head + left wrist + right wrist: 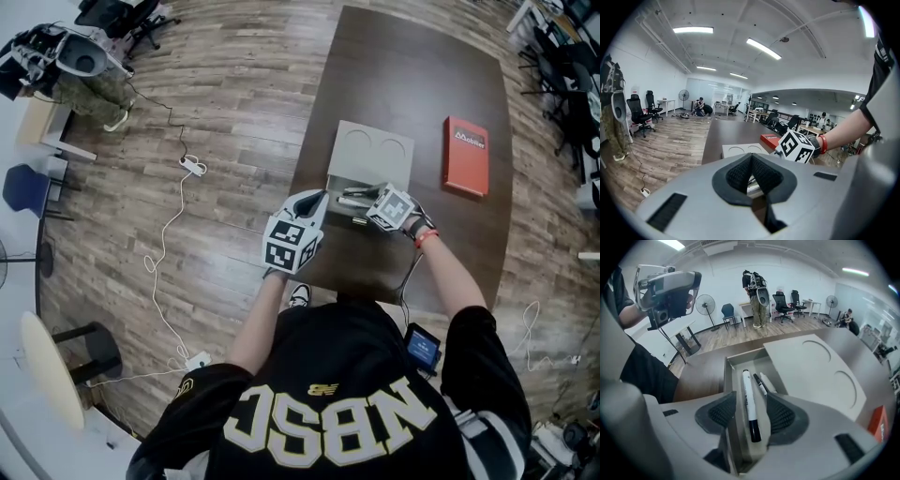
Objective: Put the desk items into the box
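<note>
well, the biggest thing is the dark brown worktop (412, 84), standing on a wood-plank floor (216, 122). on it lies a grey box (339, 187) with a flat grey lid (375, 150) bearing two round hollows; the lid covers the far part of the box and leaves a narrow open compartment on the near side. well apart to the right lies a red book (466, 155), flat on the worktop.

the left gripper (320, 196) is held up just beside the near left corner of the box, and in the right gripper view it shows raised in the air at the upper left. its jaws are pressed together at the tips with nothing between them.

the right gripper (749, 416) reaches over the open compartment, its jaws spread wide to either side of a white marker (748, 397) with a black cap. the marker lies lengthwise on the floor of the compartment, and neither pad presses on it. just beside it, further in, lie a thin black pen (760, 384) and a short white one (768, 382), side by side.

smallest of all, a little dark item (360, 221) lies on the worktop just outside the near edge of the box; what it is cannot be made out.
</note>
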Tool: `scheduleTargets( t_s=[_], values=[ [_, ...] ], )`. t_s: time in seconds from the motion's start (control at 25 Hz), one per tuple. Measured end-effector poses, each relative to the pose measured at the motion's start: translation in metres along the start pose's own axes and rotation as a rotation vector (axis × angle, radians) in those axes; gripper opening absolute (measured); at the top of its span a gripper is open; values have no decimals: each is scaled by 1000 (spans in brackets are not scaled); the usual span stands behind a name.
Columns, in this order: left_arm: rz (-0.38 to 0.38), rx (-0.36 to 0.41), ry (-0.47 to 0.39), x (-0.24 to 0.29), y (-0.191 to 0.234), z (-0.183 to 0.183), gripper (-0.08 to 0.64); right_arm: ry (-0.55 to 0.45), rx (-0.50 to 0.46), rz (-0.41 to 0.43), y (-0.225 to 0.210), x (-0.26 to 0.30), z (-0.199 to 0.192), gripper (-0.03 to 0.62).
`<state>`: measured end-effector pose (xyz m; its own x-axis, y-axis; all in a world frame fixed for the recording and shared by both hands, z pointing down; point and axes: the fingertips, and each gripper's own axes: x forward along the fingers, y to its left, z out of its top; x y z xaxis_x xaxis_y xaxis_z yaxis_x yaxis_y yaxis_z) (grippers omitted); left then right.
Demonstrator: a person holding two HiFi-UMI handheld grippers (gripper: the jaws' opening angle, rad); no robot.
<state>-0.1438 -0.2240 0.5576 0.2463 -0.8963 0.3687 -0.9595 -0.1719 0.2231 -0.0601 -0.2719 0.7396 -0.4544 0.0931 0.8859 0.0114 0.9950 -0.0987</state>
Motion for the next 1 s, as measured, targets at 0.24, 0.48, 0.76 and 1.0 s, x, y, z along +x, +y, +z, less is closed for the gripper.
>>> scheduleTargets(
  t_s=[0.24, 0.48, 0.76, 1.0],
  values=[
    [-40, 15, -14, 4, -12, 5, 14, -62, 46, -70, -3, -19, 0, 198],
    [-92, 46, -49, 17, -29, 20, 14, -248, 205, -208, -19, -70, 4, 183],
    [-97, 72, -99, 28, -40, 49, 14, -585, 474, -563, -46, -199, 0, 132],
    [-102, 110, -195, 22, -51, 86, 14, -754, 579, -764, -30, -272, -6, 88]
  ],
)
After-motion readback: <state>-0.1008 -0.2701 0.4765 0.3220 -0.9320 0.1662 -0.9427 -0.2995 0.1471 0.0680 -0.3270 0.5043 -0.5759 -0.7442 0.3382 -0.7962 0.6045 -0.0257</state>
